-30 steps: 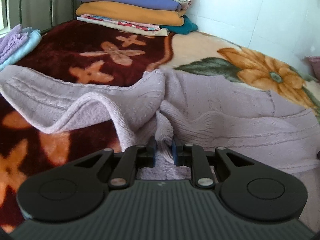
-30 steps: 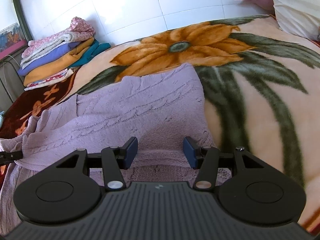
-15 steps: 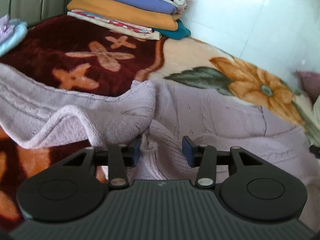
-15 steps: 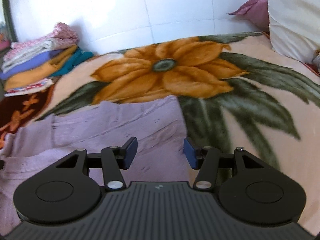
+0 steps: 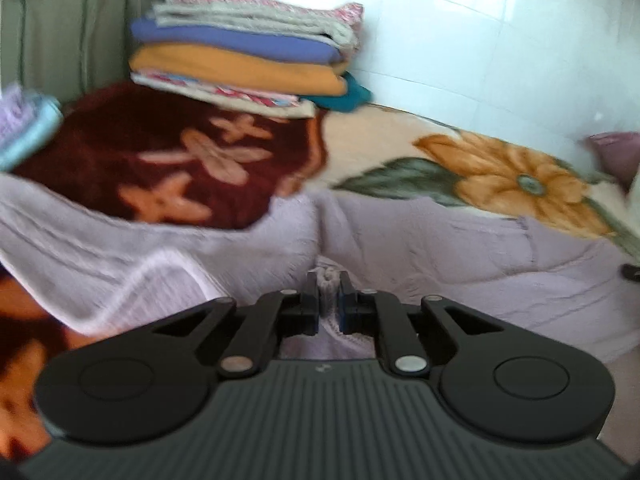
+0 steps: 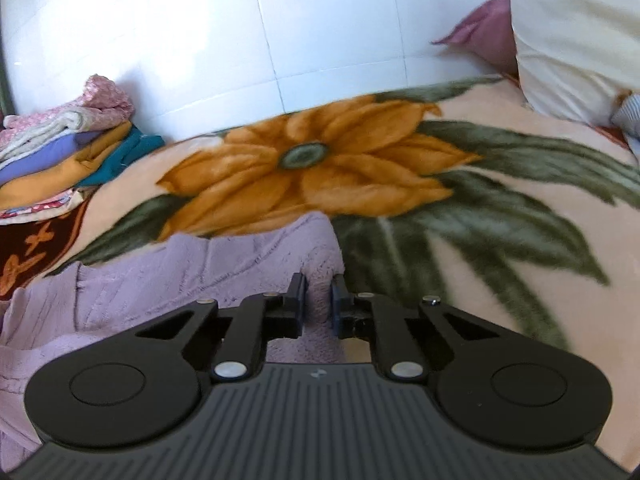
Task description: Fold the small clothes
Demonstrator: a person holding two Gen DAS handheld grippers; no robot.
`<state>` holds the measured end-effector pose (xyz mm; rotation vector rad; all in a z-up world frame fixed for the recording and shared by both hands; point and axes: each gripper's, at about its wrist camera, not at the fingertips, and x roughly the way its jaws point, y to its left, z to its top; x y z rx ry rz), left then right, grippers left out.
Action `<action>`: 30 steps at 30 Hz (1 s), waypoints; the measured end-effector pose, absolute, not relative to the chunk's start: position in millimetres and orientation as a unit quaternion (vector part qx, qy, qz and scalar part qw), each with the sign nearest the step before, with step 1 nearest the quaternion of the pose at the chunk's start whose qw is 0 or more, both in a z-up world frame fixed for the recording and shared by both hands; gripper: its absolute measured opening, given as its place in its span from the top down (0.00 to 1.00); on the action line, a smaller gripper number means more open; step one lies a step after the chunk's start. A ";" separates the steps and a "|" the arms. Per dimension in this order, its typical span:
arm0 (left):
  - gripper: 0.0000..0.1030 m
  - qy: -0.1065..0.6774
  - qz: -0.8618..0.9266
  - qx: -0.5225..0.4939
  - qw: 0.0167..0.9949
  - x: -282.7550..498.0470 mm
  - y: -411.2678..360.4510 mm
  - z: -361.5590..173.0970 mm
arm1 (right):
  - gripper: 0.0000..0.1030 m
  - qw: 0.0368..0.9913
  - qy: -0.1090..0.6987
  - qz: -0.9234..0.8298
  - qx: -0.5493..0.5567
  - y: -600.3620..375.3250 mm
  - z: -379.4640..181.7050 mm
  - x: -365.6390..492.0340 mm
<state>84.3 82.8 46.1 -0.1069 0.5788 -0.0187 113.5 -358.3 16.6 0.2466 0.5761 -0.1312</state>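
A lilac knitted sweater (image 5: 440, 248) lies spread across the flowered blanket (image 5: 500, 176), its left side rumpled into a raised fold. My left gripper (image 5: 329, 280) is pinched shut on a small bunch of the knit at the sweater's near edge, its jaws just closing. In the right wrist view the sweater (image 6: 180, 276) ends at a corner by the orange flower. My right gripper (image 6: 318, 284) has that corner between its pads, and its jaws are closing on it.
A stack of folded clothes (image 5: 240, 52) sits at the far end against the tiled wall and shows in the right wrist view as the stack (image 6: 60, 148). A cream pillow (image 6: 572, 32) and a pink cushion (image 6: 488, 28) lie at the right. Pale folded items (image 5: 28, 136) rest far left.
The left gripper let go of one pinch of knit, opened, then shut on the sweater again. The right gripper slid right along the sweater to its corner and closed on it.
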 end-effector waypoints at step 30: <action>0.45 0.352 0.022 -0.076 0.933 40.9 156.9 84.3 | 0.29 0.941 0.309 0.019 0.140 -290.6 67.8 -15.0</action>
